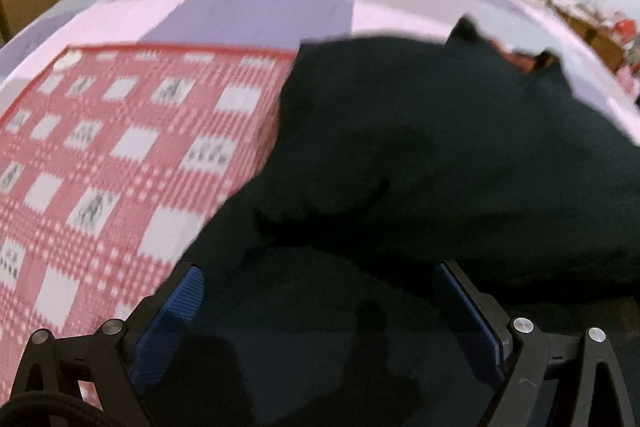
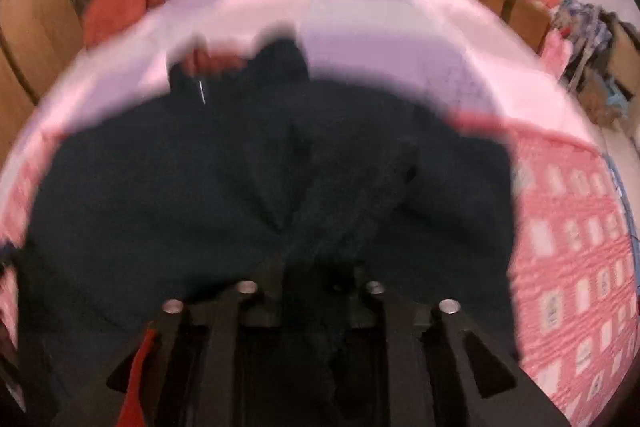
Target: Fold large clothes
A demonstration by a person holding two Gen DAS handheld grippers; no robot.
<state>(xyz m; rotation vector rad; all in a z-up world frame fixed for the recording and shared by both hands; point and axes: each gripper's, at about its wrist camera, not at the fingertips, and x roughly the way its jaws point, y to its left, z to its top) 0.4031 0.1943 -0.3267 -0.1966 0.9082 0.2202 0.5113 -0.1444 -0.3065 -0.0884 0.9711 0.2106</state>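
Dark garment (image 1: 440, 155) spread on checked cloth (image 1: 100, 155), ahead of and under both sets of fingers. Left gripper (image 1: 320, 291): blue pads (image 1: 176, 311) wide apart, garment between, not pinched. Right gripper (image 2: 316, 275): fingers narrow, dark fabric bunched between them, apparently pinched.

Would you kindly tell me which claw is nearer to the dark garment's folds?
Right. The right claw has narrowed around a fold of the dark garment; the left claw is open just above it.
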